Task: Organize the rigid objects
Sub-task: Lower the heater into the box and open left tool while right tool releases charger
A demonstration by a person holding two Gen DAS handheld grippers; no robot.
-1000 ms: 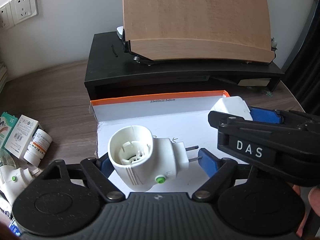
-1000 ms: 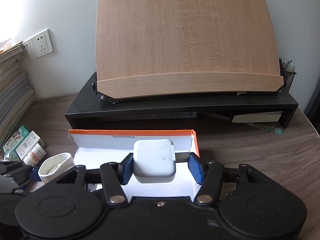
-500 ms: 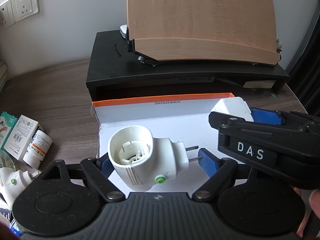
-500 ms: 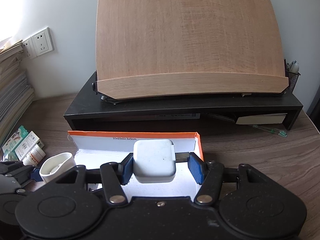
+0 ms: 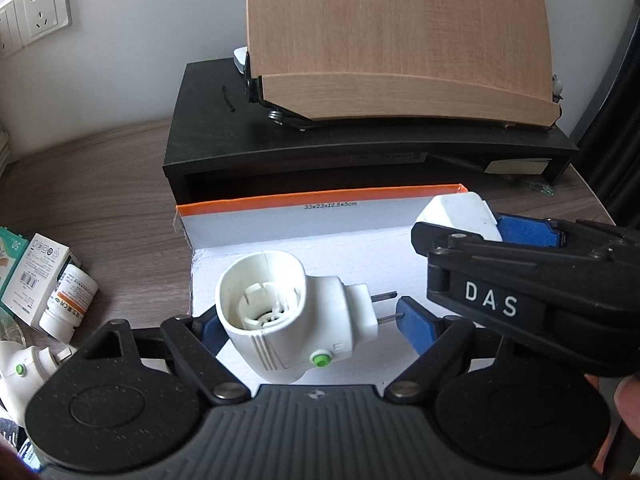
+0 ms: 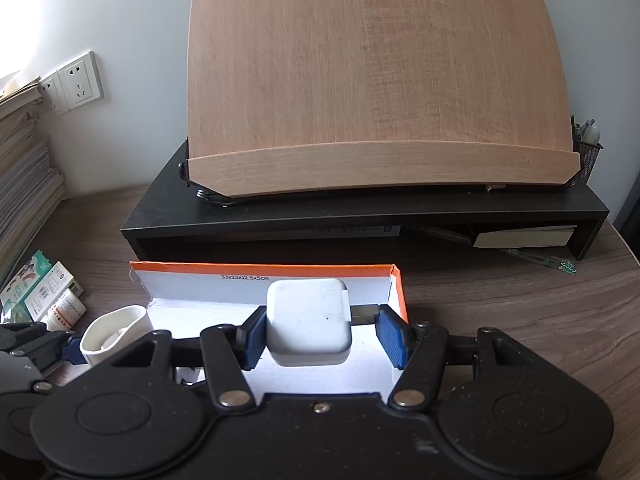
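Wood-grain desk (image 5: 120, 184) against a white wall; an open white box with an orange rim (image 5: 320, 200) was set in front of a black riser shelf (image 5: 280, 148) carrying a tilted wooden board (image 5: 400, 40).

White plug-in device with a green button (image 5: 292, 316) was seen held above the box floor by the left gripper (image 5: 316, 322), round socket end facing the camera, two metal prongs pointing at the right blue pad (image 5: 416, 326). Left pad was pressed on the device body; the prong tips were seen at the right pad, contact there hard to confirm. Jaws were roughly mid-width, filled by the device.

White square charger (image 6: 308, 326) was gripped by the right gripper (image 6: 320, 338) over the box's right end, near the orange wall. Left pad (image 6: 252, 340) was against its side; a metal connector stub stuck out toward the right pad (image 6: 394, 338). Jaws were at a medium gap, closed on the charger.

Only the left view showed the device's green button, prongs, a second similar white device (image 5: 24, 364) at the lower left edge, and "DAS" lettering on the right gripper's body. Only the right view showed a paper stack (image 6: 20, 184) at left and a mesh holder (image 6: 588, 152) at right. Medicine boxes and a pill bottle (image 5: 68, 304) were seen on the desk left of the box in both views. Wall sockets (image 6: 78, 80) were also seen in both.
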